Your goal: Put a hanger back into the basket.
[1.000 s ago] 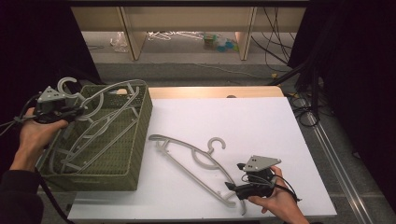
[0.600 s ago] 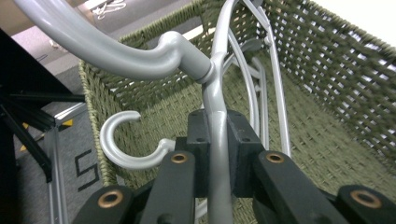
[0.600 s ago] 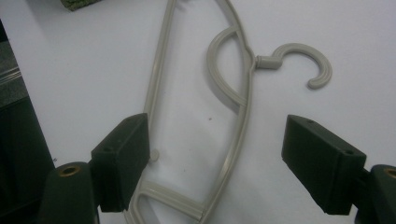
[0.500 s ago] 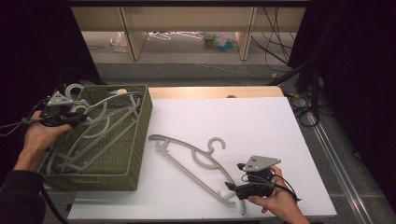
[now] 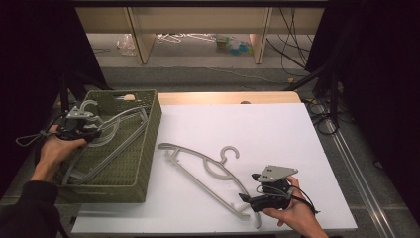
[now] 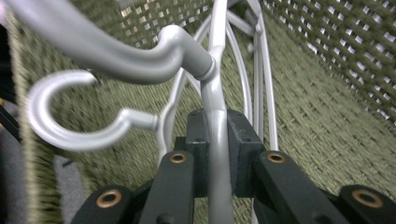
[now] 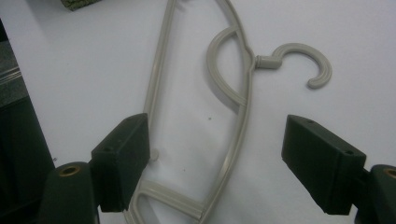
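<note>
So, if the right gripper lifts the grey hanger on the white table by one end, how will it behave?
The hanger looks like thin moulded plastic, so probably stiff and light. Gripped at one end by the open right gripper, its long frame would likely swing or tilt down. The smooth narrow bar might slip or twist between the pads.

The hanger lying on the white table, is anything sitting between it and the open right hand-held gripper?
Nothing visible. The right hand-held gripper has its jaws spread wide around the lower end of the hanger, which lies flat on the bare white table. The green basket sits off to the left of it.
</note>
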